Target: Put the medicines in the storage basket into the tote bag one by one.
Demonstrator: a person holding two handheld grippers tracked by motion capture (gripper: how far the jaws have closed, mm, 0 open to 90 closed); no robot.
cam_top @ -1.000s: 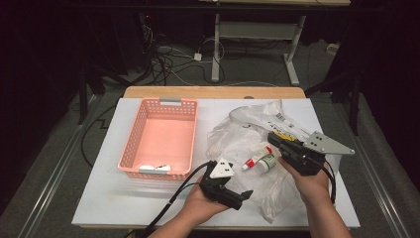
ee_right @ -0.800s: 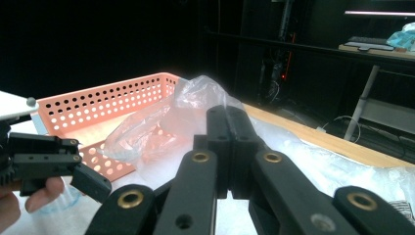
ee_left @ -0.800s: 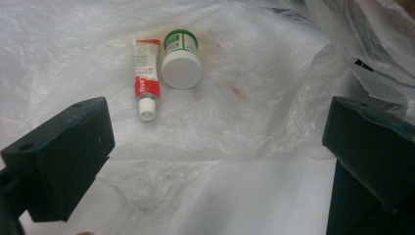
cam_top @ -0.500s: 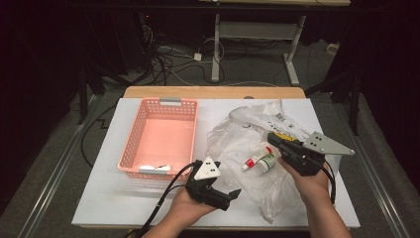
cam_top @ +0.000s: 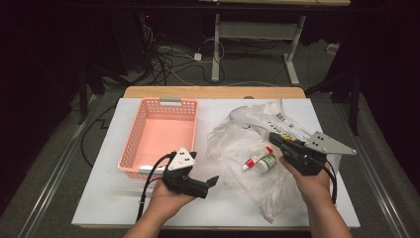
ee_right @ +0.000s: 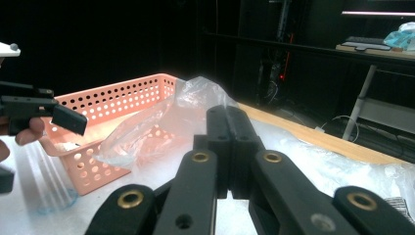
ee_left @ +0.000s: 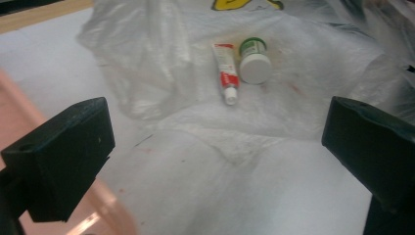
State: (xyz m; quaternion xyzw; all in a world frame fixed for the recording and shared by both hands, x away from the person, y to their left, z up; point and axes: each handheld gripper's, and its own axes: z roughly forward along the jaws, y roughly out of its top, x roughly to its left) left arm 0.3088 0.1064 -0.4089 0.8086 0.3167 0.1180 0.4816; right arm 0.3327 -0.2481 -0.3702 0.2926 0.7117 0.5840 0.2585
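A crumpled clear plastic bag (cam_top: 237, 141) lies on the white table top (cam_top: 109, 198). On it rest a red-and-white tube (cam_top: 255, 161) and a small white jar with a green label (cam_top: 269, 162). My left gripper (cam_top: 208, 182) hovers near the front edge, just left of the bag, pointing right. Its jaws stand wide open around nothing, with the tube (ee_left: 226, 71) and jar (ee_left: 254, 61) ahead of them on the bag (ee_left: 161, 63). My right gripper (cam_top: 275, 138) is over the bag's right side, jaws shut (ee_right: 234, 147). Plastic rises just behind its tips; whether film is pinched is unclear.
A pink perforated basket (cam_top: 158, 139) stands at the left of the table with a small white item at its front wall. Its corner (ee_left: 14, 112) sits close to my left gripper. A wooden strip (cam_top: 213, 92) runs along the far edge. Cables and desk legs lie on the floor beyond.
My left hand has carried its gripper leftward and slightly up, off the bag toward the basket's front corner. The right gripper, bag, tube and jar have stayed where they were.
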